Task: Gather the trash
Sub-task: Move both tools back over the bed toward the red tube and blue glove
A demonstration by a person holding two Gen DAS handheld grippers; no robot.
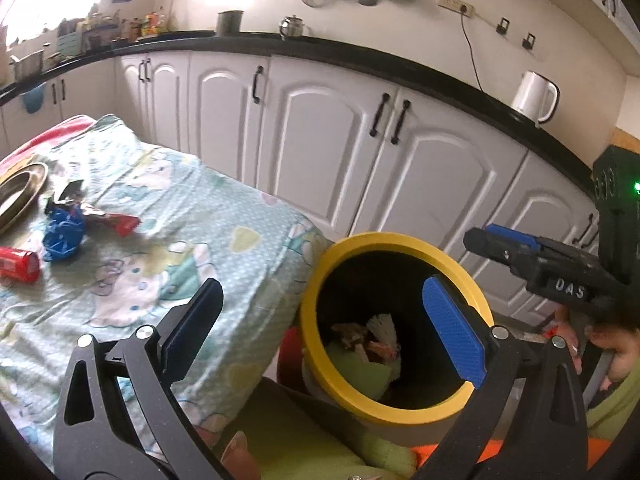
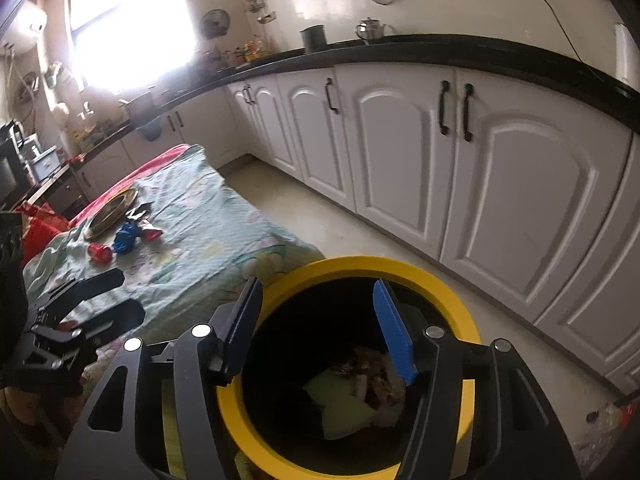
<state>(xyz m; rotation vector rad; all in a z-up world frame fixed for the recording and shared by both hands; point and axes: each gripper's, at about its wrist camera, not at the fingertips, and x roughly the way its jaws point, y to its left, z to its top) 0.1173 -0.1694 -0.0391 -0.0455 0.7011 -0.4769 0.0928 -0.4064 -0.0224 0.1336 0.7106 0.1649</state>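
Note:
A black bin with a yellow rim (image 1: 360, 396) (image 2: 468, 320) stands beside the cloth-covered table and holds crumpled wrappers (image 1: 380, 340) (image 2: 372, 376). On the table lie a blue crumpled bag (image 1: 64, 232) (image 2: 127, 237), a red wrapper (image 1: 120, 222) (image 2: 154, 234) and a red can-like piece (image 1: 18, 264) (image 2: 98, 253). My left gripper (image 1: 328, 320) is open and empty, over the table edge and bin. My right gripper (image 2: 316, 328) is open and empty above the bin mouth; it also shows in the left wrist view (image 1: 500, 244).
A brass plate (image 1: 20, 192) (image 2: 110, 213) sits on the table (image 1: 208, 216) at the far side. White cabinets (image 1: 320, 140) under a black counter run along the wall. A white kettle (image 1: 534, 98) stands on the counter. Pale floor (image 2: 360, 236) lies between table and cabinets.

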